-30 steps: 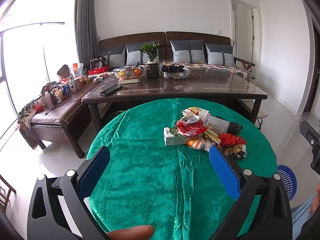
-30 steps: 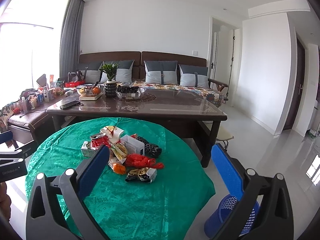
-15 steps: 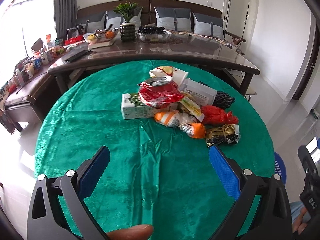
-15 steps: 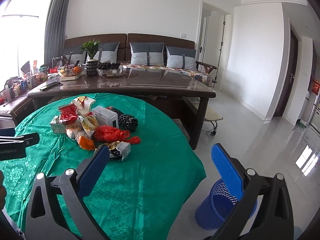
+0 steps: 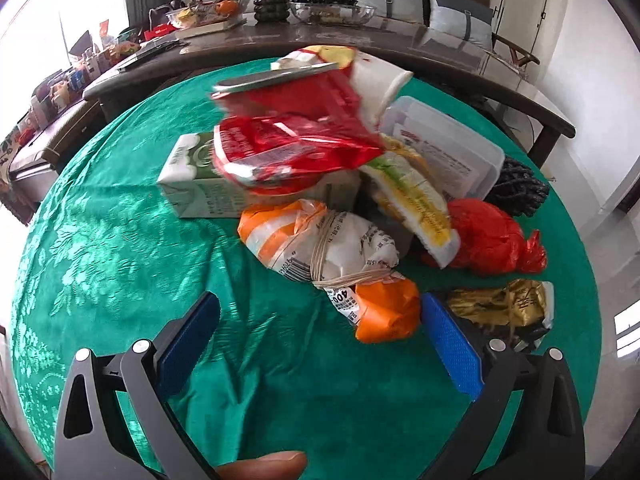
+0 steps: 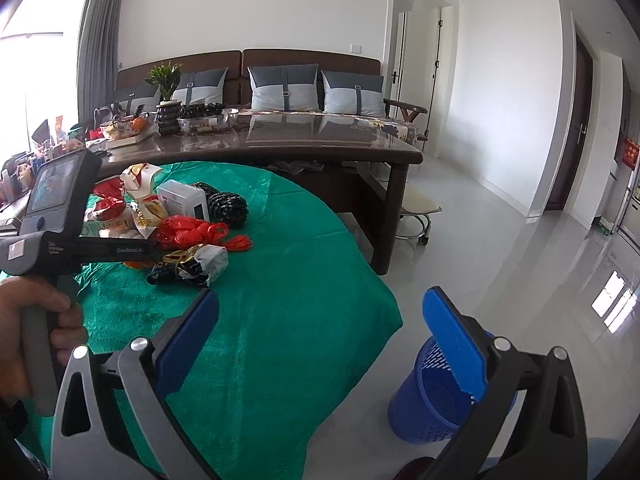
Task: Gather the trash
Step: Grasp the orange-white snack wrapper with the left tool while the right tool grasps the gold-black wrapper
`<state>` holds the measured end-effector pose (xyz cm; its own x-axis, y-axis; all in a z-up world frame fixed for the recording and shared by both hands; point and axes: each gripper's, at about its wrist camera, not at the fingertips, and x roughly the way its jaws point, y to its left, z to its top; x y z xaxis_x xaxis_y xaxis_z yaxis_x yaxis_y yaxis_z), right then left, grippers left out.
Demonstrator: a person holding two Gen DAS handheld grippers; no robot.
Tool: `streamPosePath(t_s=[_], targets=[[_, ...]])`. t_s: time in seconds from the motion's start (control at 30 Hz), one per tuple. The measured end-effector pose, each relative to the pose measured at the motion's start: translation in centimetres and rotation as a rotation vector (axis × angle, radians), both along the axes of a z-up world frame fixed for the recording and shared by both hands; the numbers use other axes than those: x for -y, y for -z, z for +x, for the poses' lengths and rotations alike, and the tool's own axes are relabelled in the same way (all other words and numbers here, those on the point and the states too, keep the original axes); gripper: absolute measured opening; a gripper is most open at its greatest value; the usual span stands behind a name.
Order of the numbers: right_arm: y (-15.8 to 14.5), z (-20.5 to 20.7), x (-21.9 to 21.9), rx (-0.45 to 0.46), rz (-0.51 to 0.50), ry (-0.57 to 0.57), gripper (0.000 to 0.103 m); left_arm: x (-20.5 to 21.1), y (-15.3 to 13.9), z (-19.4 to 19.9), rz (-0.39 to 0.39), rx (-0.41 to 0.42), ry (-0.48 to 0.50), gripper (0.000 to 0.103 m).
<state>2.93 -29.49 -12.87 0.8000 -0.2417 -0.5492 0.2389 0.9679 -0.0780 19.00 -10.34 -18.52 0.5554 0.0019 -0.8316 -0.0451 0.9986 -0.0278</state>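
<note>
Left gripper (image 5: 320, 336): I have its jaws spread wide and holding nothing, low over the green cloth; the right pad (image 5: 452, 344) sits just beside the orange-and-white wrapper (image 5: 320, 240), the nearest piece of the pile.
Right gripper (image 6: 320, 344): also wide open and empty; I hold it off the table edge, well apart from the trash, with the bin showing between and behind its fingers.
Trash pile (image 5: 344, 168): all on the table (image 5: 100, 248), heaped together: green carton (image 5: 192, 184), red wrapper (image 5: 288, 140), clear plastic box (image 5: 452, 152), red bag (image 5: 492, 240), gold foil packet (image 5: 504, 308), dark mesh bundle (image 5: 516, 188).
Blue bin (image 6: 432, 400): on the floor beside the table; what I can see of its inside looks empty.
Progress: as I judge it, nothing is collected yet; every piece is left to pick and drop.
Next: close the left jaws on the orange-and-white wrapper.
</note>
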Motion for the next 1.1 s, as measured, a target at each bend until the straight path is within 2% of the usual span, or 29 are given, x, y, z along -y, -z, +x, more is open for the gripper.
streamPosePath(t_s=[0.13,0.3,0.37,0.47,0.5,0.7,0.83,0.93,1.0,1.1], targets=[[0.7,0.9,0.5,-0.026,0.033,0.003,0.098,-4.5,-0.6,-1.8,-0.008,0.006,-0.036,0.099],[1.3,1.7,-1.1,-0.05,0.027,-0.037,0.098,-7.0,-1.4,-3.3,0.011,0.024,0.024,0.099],[1.4,2.0,-1.9,-0.054,0.022,-0.061,0.098,-6.9,-0.8,-3.0,0.034,-0.001,0.054,0.099],[1.2,2.6,-2.9,-0.066,0.041,-0.107,0.098,-7.1,1.0,-2.3,0.044,-0.086,0.08,0.099],[1.1,3.1,-3.0,-0.077,0.061,-0.119,0.098,-7.3,1.0,-2.5,0.034,-0.071,0.085,0.099],[2.4,10.3,-5.6,-0.219,0.116,-0.231,0.098,-8.0,1.1,-3.8,0.047,-0.039,0.098,0.099],[3.7,14.6,-8.4,-0.27,0.151,-0.239,0.098,-8.1,1.5,-4.7,0.05,0.01,0.097,0.099],[4.8,16.3,-10.5,-0.297,0.046,-0.21,0.098,-8.1,1.4,-4.4,0.048,0.001,0.101,0.099],[5.7,16.6,-10.4,-0.323,-0.014,-0.163,0.098,-8.3,1.3,-4.3,0.046,-0.007,0.112,0.099],[6.1,14.7,-8.3,-0.329,-0.012,-0.101,0.098,-8.9,0.5,-4.9,0.009,-0.011,0.083,0.098]])
